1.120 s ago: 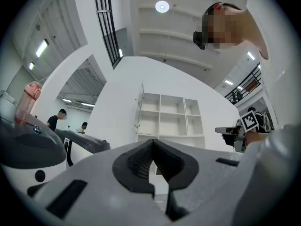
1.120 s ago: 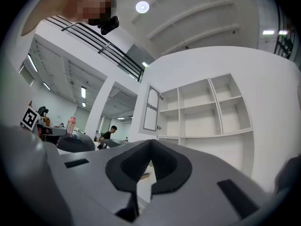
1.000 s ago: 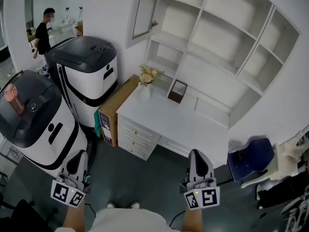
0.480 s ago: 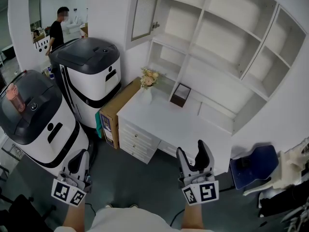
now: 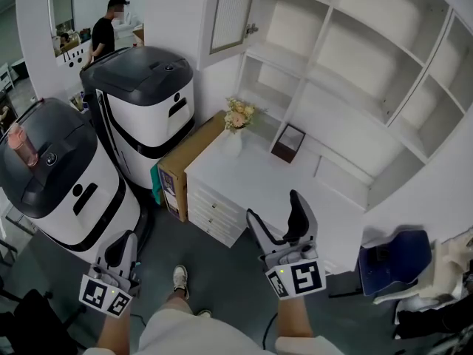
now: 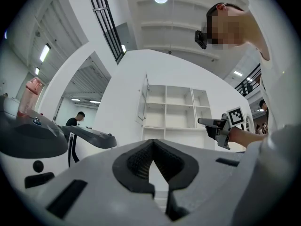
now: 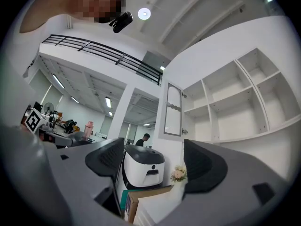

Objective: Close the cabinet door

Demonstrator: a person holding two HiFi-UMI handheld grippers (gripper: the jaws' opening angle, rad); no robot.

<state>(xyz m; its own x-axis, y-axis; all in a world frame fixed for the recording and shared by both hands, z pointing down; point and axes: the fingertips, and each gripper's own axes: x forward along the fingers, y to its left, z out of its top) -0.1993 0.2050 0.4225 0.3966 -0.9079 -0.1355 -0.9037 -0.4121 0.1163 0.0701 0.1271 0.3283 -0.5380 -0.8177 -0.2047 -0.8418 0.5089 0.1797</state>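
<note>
The cabinet door (image 5: 230, 13), white-framed with a ribbed glass pane and a small knob (image 5: 251, 29), stands swung open at the left end of the white shelf unit (image 5: 347, 72). In the right gripper view the door (image 7: 173, 109) hangs far ahead, seen in the gap between the jaws. My right gripper (image 5: 277, 217) is raised near the desk's front edge; its jaws have just been opening and nothing is between them. Low at the left, my left gripper (image 5: 118, 256) is shut and empty, far from the door (image 6: 143, 100).
A white desk (image 5: 273, 187) with drawers stands under the shelves, bearing a flower vase (image 5: 238, 120) and a small frame (image 5: 288, 143). To its left are a cardboard box (image 5: 185, 165) and two large white-and-black machines (image 5: 148, 102). A blue chair (image 5: 395, 254) sits right. A person (image 5: 107, 32) stands far back.
The right gripper went from shut to wide open and moved forward and left toward the desk. One foot has stepped forward. The left gripper stays shut, low at the left.
</note>
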